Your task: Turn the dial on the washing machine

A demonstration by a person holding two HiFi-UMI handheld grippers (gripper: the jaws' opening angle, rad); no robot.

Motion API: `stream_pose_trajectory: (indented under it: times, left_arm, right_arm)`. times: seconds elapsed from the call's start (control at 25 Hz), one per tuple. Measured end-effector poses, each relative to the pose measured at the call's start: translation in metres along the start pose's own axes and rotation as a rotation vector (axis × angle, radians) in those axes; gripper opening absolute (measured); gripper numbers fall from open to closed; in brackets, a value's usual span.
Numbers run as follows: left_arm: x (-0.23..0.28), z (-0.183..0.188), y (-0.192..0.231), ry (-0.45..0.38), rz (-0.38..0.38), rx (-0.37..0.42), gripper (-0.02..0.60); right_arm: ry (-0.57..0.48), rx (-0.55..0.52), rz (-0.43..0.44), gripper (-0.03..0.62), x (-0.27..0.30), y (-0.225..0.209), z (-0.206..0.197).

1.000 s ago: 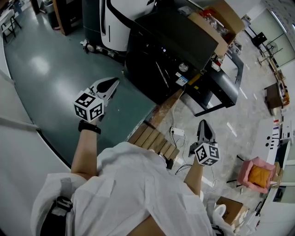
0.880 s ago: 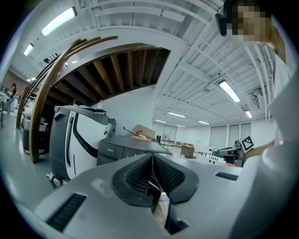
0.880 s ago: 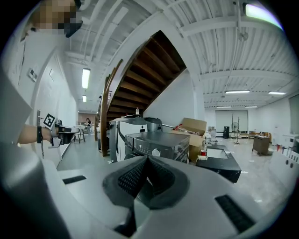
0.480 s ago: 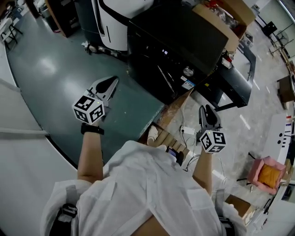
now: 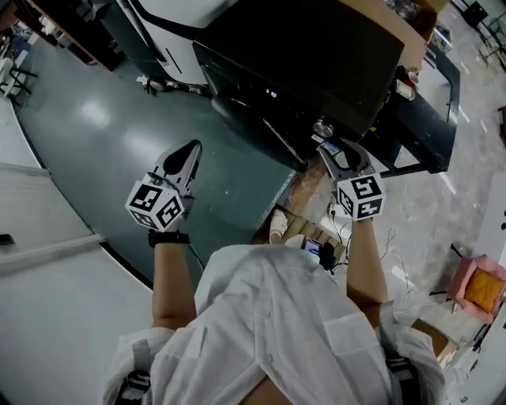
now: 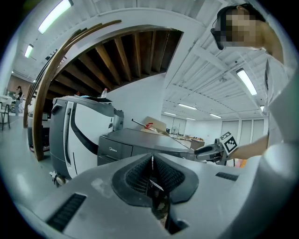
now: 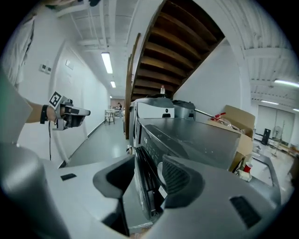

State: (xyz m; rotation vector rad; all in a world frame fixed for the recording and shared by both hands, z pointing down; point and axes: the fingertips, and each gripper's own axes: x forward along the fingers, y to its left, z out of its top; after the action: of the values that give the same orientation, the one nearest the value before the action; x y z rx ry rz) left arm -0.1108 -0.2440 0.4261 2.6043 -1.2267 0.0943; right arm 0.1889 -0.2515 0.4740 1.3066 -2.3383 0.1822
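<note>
The black washing machine (image 5: 316,55) stands ahead, its front panel facing me. Its round silver dial (image 5: 322,126) sits at the panel's right end. My right gripper (image 5: 328,152) is open just below the dial, tips close to it. In the right gripper view the open gripper (image 7: 147,172) straddles the machine's front edge, and the dial (image 7: 160,171) shows pale, half hidden by the right pad. My left gripper (image 5: 192,150) hangs over the green floor left of the machine. It is shut, pads (image 6: 152,173) meeting with nothing between them.
A white appliance (image 5: 174,12) stands left of the washing machine (image 6: 131,144). A cardboard box (image 5: 411,39) and a black frame (image 5: 431,119) are to its right. Wooden slats (image 5: 304,186), a white cup (image 5: 277,235) and cables lie near my feet. A pink box (image 5: 482,289) sits far right.
I have come closer to the washing machine. My right gripper rose from over the floor cables up to the dial. The left gripper stayed roughly where it was.
</note>
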Motion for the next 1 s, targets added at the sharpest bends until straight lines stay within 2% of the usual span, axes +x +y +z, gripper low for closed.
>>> stream_pose_trajectory:
  times: [0.24, 0.36, 0.6, 0.8, 1.0]
  left_arm:
    - [0.033, -0.008, -0.002, 0.038, 0.001, -0.011, 0.017]
    - [0.045, -0.012, -0.005, 0.062, -0.009, -0.013, 0.017]
    - [0.061, -0.017, -0.012, 0.085, -0.036, -0.008, 0.017]
    - [0.072, -0.017, -0.022, 0.097, -0.066, 0.002, 0.017]
    - [0.078, -0.018, -0.031, 0.104, -0.086, 0.008, 0.017]
  right_arm:
    - [0.143, -0.219, 0.036, 0.206, 0.06, -0.004, -0.01]
    - [0.206, -0.272, 0.027, 0.212, 0.074, -0.009, -0.024]
    - [0.158, -0.174, -0.034, 0.198, 0.061, -0.021, -0.032]
    - [0.197, -0.096, -0.036, 0.228, 0.053, -0.026, -0.06]
    - [0.183, -0.033, -0.045, 0.245, 0.052, -0.025, -0.062]
